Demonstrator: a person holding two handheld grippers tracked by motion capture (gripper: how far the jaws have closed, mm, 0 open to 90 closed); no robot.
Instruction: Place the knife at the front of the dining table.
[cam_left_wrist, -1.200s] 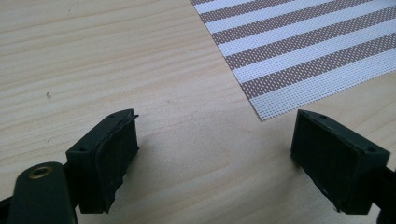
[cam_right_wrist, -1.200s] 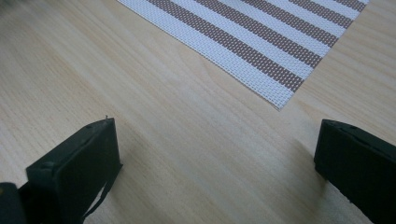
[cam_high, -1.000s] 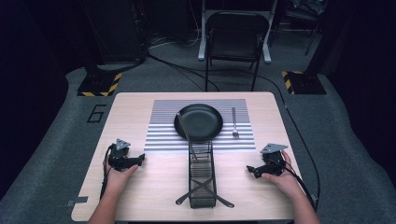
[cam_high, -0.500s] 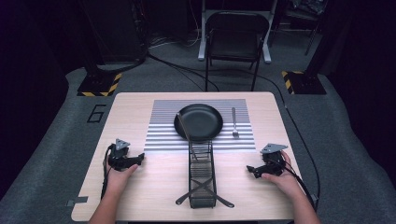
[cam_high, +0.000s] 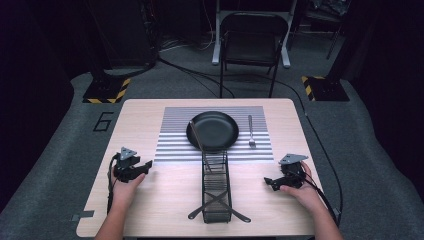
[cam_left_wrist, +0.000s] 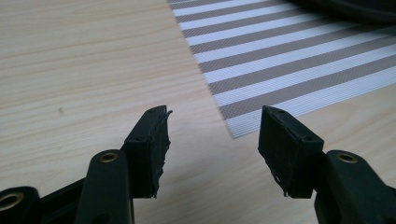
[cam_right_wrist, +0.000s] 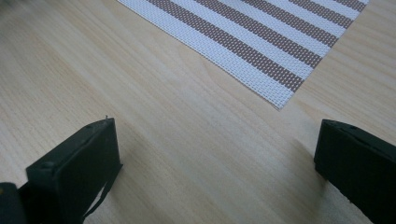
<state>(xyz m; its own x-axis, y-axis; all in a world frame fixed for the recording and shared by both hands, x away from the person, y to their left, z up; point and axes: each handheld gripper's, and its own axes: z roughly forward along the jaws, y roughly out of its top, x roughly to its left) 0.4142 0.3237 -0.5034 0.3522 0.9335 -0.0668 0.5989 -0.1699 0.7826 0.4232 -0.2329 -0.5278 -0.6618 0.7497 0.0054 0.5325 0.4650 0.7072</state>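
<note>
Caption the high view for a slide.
Two hand-held grippers, left and right, rest open on the table flanking a wire rack below plate and fork.

Your table (cam_high: 150, 112) carries a placemat (cam_high: 175, 135) on its far middle, with the pan (cam_high: 215, 131) on it and the fork (cam_high: 251, 132) just right of the pan, also on the mat. Near of the mat, in the table's middle, stands the wire rack (cam_high: 216, 187) (the pan's handle reaches toward its far end). Your left gripper (cam_high: 145, 165) rests left of the rack, your right gripper (cam_high: 268, 182) right of it. Behind the table stands a chair (cam_high: 250, 45).
</note>
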